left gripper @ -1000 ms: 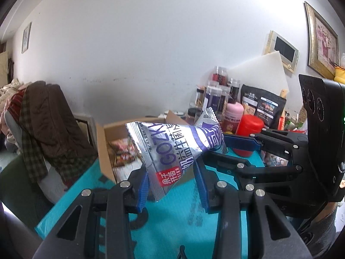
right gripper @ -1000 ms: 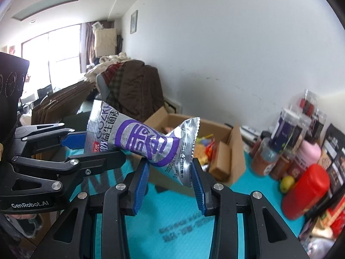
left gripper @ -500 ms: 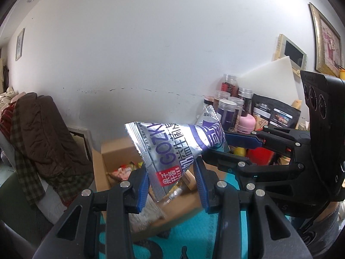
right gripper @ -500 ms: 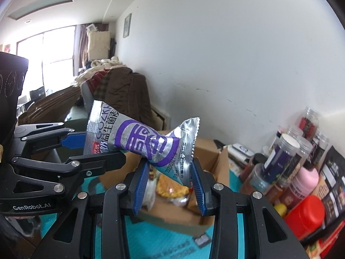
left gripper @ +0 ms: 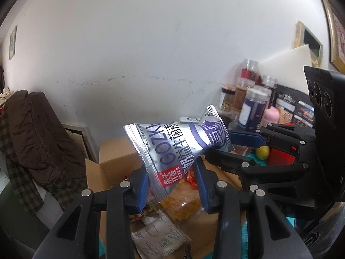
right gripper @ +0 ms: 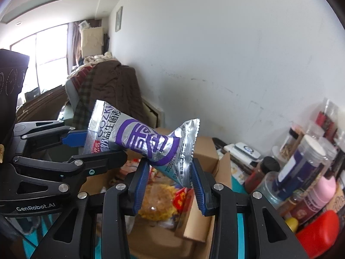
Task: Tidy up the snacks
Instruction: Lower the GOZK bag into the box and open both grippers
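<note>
I hold my left gripper (left gripper: 173, 185) and right gripper (right gripper: 170, 184) tilted downward, each clamped on one end of the silver snack packet (left gripper: 172, 149), the open cardboard box (left gripper: 112, 168) just below

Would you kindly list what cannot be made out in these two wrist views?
- Open cardboard box: its floor, in both views, is hidden by the silver and purple snack packet and gripper fingers.
- Red container: right wrist view, blurred and cut off by the lens edge.
- Clear jars: left wrist view, labels too small.
</note>
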{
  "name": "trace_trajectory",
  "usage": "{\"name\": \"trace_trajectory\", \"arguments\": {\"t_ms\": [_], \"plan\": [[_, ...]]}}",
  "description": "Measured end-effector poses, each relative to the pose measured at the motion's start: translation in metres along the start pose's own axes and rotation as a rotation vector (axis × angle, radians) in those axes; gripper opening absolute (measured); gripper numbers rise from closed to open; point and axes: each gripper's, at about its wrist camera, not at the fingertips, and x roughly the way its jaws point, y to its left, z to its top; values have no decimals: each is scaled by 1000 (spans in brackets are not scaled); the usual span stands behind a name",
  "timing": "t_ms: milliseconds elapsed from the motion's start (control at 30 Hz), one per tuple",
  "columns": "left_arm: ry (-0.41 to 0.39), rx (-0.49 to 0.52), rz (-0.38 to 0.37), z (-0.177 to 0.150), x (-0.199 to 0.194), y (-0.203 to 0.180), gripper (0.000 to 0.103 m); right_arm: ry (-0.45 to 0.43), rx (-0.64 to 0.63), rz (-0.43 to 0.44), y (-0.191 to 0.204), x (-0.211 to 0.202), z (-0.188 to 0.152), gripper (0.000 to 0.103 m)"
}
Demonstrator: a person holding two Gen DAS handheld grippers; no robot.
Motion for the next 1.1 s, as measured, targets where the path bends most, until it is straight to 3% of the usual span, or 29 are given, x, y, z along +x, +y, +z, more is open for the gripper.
{"name": "trace_trajectory", "arguments": {"t_ms": [400, 633, 800, 1100], "plan": [[135, -35, -13, -6, 60, 26, 38, 117, 43, 36, -14, 59, -4, 39], [292, -68, -1, -17, 87, 37, 38, 238, 62, 83, -14, 89, -12, 39], [342, -71, 11, -23, 96, 38, 38, 301, 102, 114, -18, 102, -19, 39], [436, -67, 39, -29, 110, 39, 38, 390, 96, 78, -19, 114, -19, 45]]}}
